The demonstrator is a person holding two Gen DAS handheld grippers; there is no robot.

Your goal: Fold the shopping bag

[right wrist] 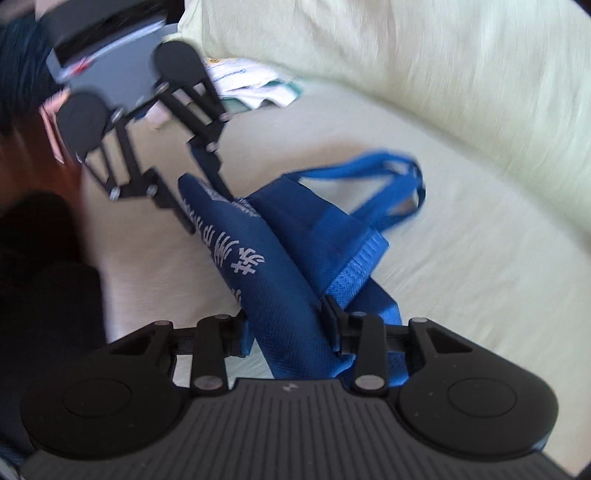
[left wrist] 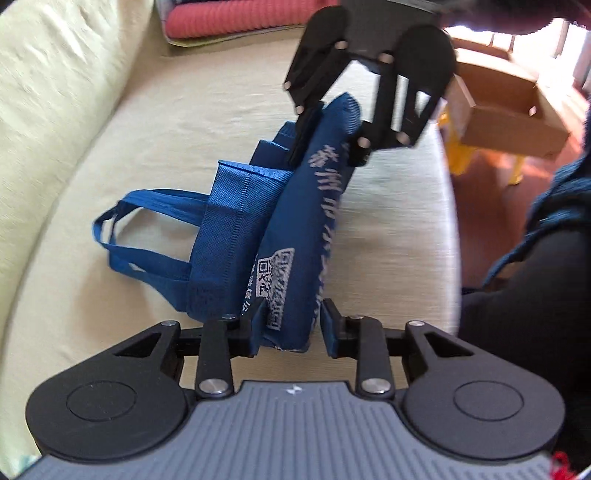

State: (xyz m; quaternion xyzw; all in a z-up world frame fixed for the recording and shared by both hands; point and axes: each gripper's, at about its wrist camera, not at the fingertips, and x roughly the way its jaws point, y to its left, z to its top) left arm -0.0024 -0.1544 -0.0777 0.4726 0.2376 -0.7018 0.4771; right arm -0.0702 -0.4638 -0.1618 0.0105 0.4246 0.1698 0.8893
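Observation:
A blue shopping bag with white print lies partly folded on a pale green sofa seat. Its printed panel is raised on edge above the rest. My left gripper is shut on the near end of that panel, beside the QR code. My right gripper grips the far end. In the right wrist view the right gripper has the bag filling its jaws, and the left gripper pinches the opposite end. The two handles trail flat toward the sofa back.
The sofa's back cushion curves along one side. A red knitted item lies at the far end of the seat. Past the seat's edge stand a cardboard box and a yellow stool. A person's dark clothing is close. Papers lie nearby.

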